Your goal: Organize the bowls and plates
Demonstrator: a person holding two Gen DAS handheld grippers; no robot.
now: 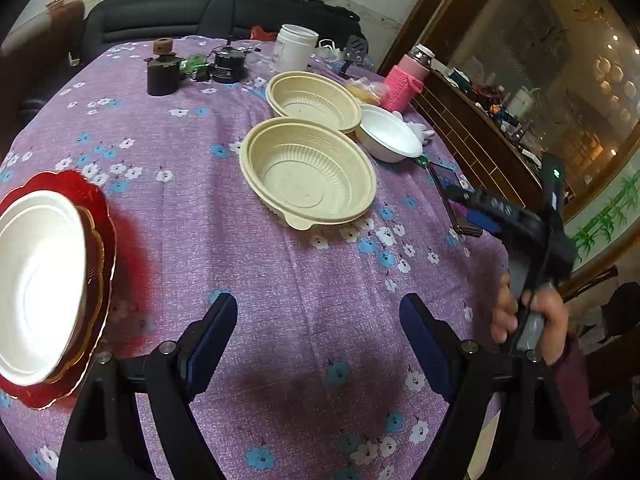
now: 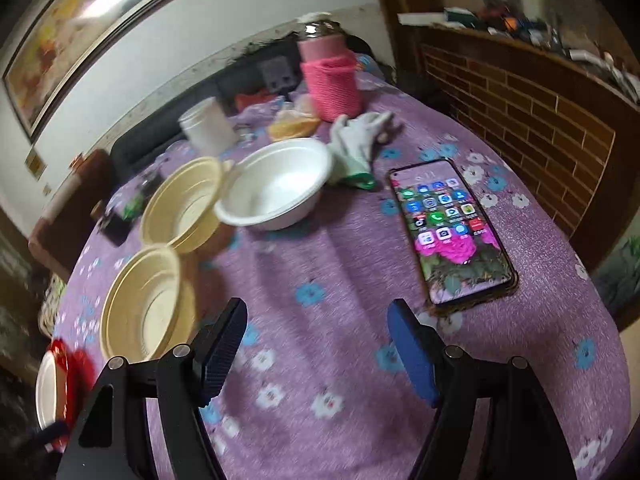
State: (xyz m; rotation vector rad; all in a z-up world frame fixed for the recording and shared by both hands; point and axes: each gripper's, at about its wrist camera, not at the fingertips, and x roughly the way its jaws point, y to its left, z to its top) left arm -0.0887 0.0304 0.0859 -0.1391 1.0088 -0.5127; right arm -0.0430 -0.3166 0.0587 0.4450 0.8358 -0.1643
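Observation:
Two beige ribbed bowls stand on the purple floral tablecloth (image 1: 200, 248): a near one (image 1: 308, 172) (image 2: 144, 308) and a far one (image 1: 314, 100) (image 2: 184, 208). A white bowl (image 1: 388, 138) (image 2: 280, 184) sits to their right. At the left edge a white bowl (image 1: 36, 284) (image 2: 46, 388) rests in stacked red plates (image 1: 102, 240) (image 2: 76, 364). My left gripper (image 1: 318, 332) is open and empty above bare cloth. My right gripper (image 2: 316, 340) is open and empty; it also shows in the left wrist view (image 1: 476, 204), held by a hand.
A lit phone (image 2: 450, 232) (image 1: 448, 184) lies near the right edge. A pink-sleeved bottle (image 2: 330, 76) (image 1: 404, 84), a white jar (image 1: 294, 48) (image 2: 208, 124), a glove (image 2: 356, 140), dark small items (image 1: 160, 72) and a sofa (image 1: 180, 16) are at the back. A brick-patterned counter (image 2: 540, 128) stands right.

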